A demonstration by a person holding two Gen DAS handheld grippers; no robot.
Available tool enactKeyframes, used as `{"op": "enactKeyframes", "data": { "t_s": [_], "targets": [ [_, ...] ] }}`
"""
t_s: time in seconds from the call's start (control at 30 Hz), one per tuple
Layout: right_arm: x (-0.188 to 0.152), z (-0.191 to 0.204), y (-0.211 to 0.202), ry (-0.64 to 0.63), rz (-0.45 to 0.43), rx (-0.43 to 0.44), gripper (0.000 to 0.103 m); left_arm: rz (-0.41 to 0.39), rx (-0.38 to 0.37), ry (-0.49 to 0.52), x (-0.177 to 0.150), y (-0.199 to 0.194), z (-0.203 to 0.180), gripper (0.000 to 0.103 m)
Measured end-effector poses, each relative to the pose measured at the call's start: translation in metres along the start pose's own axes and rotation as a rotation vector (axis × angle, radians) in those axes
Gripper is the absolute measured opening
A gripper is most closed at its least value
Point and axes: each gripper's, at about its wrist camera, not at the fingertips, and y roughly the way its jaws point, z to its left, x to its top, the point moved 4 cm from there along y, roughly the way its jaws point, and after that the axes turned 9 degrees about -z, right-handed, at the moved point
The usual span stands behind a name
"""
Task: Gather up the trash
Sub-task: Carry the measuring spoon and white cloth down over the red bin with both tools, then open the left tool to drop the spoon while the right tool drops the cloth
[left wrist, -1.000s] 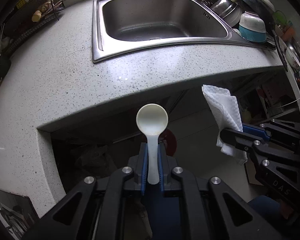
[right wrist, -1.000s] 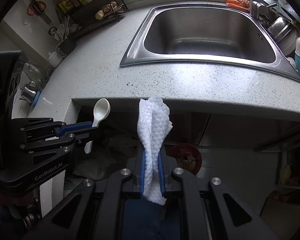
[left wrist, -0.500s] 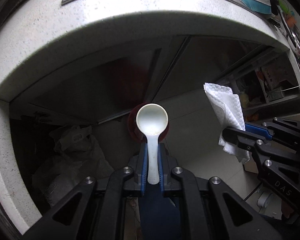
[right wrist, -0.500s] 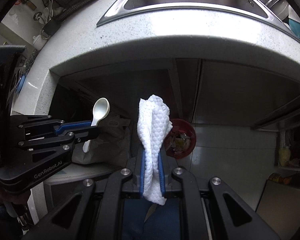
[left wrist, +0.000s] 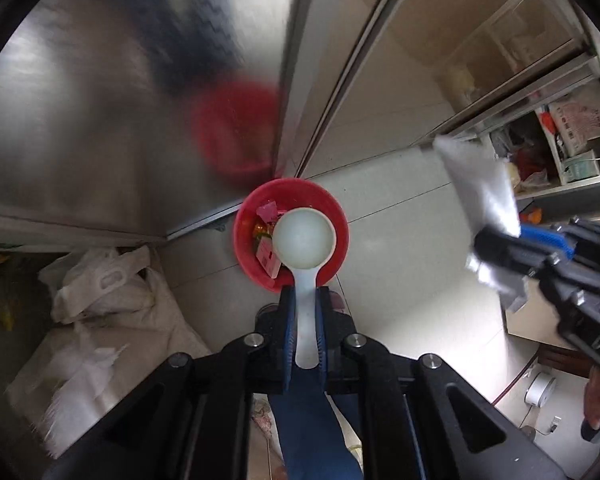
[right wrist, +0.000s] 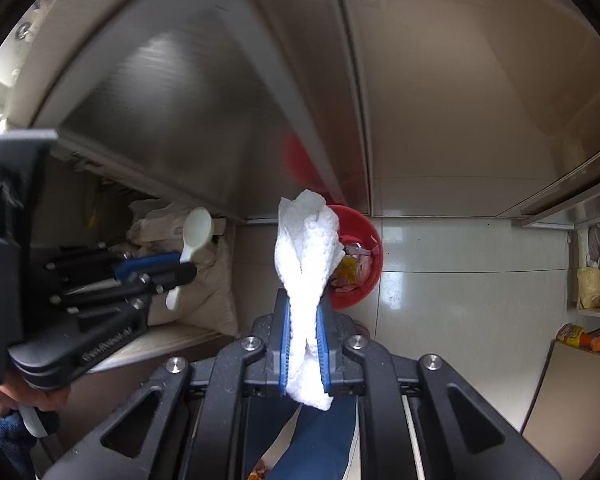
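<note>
My left gripper (left wrist: 305, 308) is shut on the handle of a white plastic spoon (left wrist: 304, 244), whose bowl hangs right above a red trash bin (left wrist: 336, 216) on the tiled floor. The bin holds pink and orange wrappers. My right gripper (right wrist: 304, 320) is shut on a crumpled white paper towel (right wrist: 306, 252), just left of and above the same red bin (right wrist: 366, 268). In the left wrist view the right gripper (left wrist: 500, 252) and paper towel (left wrist: 480, 188) are at the right, blurred. In the right wrist view the left gripper (right wrist: 180, 268) with the spoon (right wrist: 196, 232) is at the left.
Brushed metal cabinet doors (left wrist: 100, 120) rise behind the bin, reflecting its red. White sacks and plastic bags (left wrist: 100, 292) lie on the floor to the left. Open shelves (left wrist: 560, 152) with packets stand at the right. A person's leg in blue trousers (left wrist: 312, 420) is below the grippers.
Both grippers have dropped from counter height to below the counter edge, close over the red bin. The sink and countertop have left view. Spoon and paper towel stay gripped.
</note>
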Motion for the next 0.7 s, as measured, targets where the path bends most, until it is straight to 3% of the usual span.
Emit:
{"op": "enactKeyframes", "data": {
  "t_s": [0.33,0.6,0.7],
  "targets": [
    [-0.011,-0.036,0.077,0.034,-0.012,-0.019,0.011,0.003,-0.025,-0.011,-0.002,0.093,0.005,0.009],
    [-0.015,-0.048,0.109,0.050,0.011,-0.028,0.011,0.023,-0.047,-0.028,-0.001,0.132,0.006,0.010],
    [-0.015,-0.048,0.117,0.047,0.009,-0.034,0.011,0.018,-0.044,-0.031,0.000,0.135,0.005,0.031]
  ]
}}
